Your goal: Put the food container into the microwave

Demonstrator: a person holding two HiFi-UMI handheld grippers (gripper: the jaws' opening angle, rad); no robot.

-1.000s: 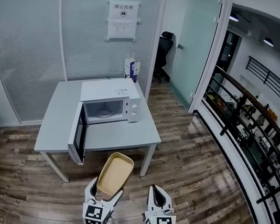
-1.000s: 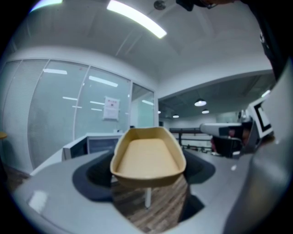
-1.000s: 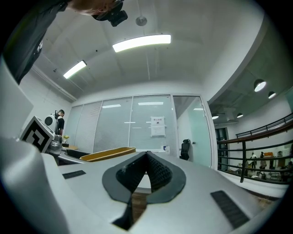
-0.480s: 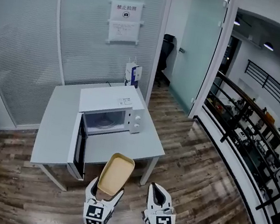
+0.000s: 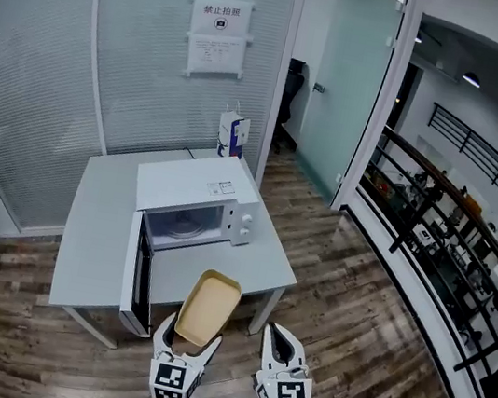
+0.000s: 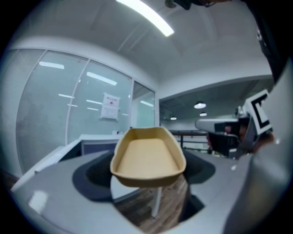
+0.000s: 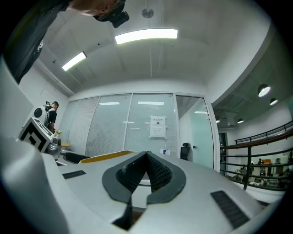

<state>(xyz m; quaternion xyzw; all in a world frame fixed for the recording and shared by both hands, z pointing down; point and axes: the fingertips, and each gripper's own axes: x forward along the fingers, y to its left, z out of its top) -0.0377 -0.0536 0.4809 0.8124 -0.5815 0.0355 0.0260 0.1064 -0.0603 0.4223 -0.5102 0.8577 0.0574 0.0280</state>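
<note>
A tan, empty food container (image 5: pixel 208 307) sticks out forward from my left gripper (image 5: pixel 187 337), whose jaws are shut on its near end; in the left gripper view the food container (image 6: pixel 147 156) fills the middle between the jaws. The white microwave (image 5: pixel 196 196) stands on the grey table (image 5: pixel 106 217) ahead, its door (image 5: pixel 139 271) swung wide open toward me and its cavity (image 5: pixel 182 222) empty. My right gripper (image 5: pixel 281 345) is beside the left, jaws shut with the pads meeting and nothing between them. Both grippers are still short of the table's near edge.
A blue and white carton (image 5: pixel 232 135) stands at the table's far edge against the glass wall. A glass partition with a posted notice (image 5: pixel 217 39) backs the table. A black railing (image 5: pixel 452 227) runs along the right. Wooden floor (image 5: pixel 354 305) lies around the table.
Both grippers and the container have moved forward toward the table; the table and open microwave sit nearer and lower in the head view.
</note>
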